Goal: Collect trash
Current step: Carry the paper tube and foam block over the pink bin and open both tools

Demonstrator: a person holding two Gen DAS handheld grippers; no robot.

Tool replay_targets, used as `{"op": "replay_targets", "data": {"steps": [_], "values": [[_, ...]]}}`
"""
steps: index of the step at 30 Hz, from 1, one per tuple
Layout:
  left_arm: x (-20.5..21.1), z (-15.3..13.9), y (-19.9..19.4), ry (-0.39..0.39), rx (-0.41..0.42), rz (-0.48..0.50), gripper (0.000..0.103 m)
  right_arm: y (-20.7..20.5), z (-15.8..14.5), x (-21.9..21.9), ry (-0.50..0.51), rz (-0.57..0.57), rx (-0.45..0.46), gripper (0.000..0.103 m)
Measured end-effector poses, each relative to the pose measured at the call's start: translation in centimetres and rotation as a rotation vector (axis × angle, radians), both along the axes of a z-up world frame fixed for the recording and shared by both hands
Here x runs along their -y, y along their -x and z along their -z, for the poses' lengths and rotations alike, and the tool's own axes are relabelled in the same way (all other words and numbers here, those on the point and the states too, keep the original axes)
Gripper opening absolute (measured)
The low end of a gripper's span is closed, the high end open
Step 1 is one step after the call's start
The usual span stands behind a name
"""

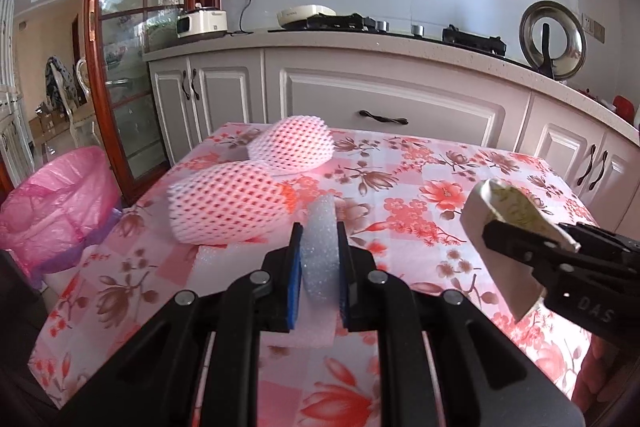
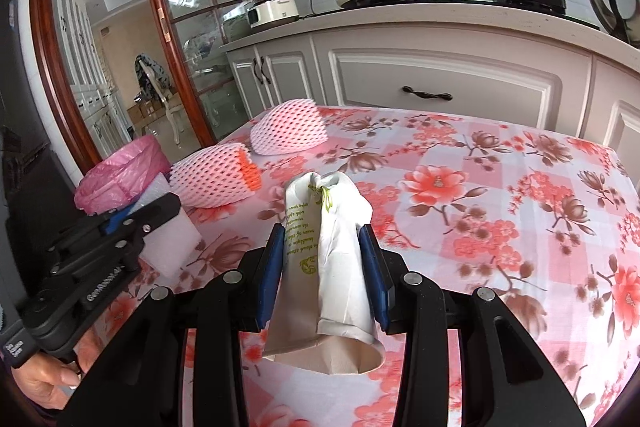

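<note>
Left gripper point(image 1: 319, 239): your black two-finger tool with blue pads is clamped narrowly on a white foam sheet strip point(image 1: 317, 247), which stands on edge between the pads and trails down beneath them.
Right gripper point(image 2: 325, 247): your jaws hold a crushed white paper cup with green print point(image 2: 320, 259), its open mouth towards the camera, above the table.
Table point(image 2: 500, 207): covered by a pink-and-white checked cloth with red flowers.
Remaining trash: two pink foam fruit nets lie near the table's far left corner; the nearer net point(image 1: 224, 203) sits by the left edge, the farther net point(image 1: 292, 147) just behind it.
Bin point(image 1: 56, 199): a container lined with a pink plastic bag stands on the floor off the table's left side.
Your hand point(image 2: 48, 383): seen grasping the left tool's handle.
</note>
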State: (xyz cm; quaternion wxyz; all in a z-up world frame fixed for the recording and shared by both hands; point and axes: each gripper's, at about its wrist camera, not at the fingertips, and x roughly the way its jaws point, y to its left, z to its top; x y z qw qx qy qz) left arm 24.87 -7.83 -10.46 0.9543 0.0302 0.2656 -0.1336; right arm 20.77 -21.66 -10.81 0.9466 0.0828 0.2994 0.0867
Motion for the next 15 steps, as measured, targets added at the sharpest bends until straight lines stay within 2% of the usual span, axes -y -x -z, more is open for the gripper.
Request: {"op": "replay_targets", "data": {"steps": [10,15], "values": [[-4.5,-0.1,0.7,0.065,-0.028,-0.038,0.015,-1.0,-0.4,-4.4,0.042,-0.09,-0.003,0.037],[-6.8,-0.2,1.7,0.06,0.001,-0.058,0.015,-1.8,-0.7,-8.2,0.073,-0.175,-0.001,0.037]]}}
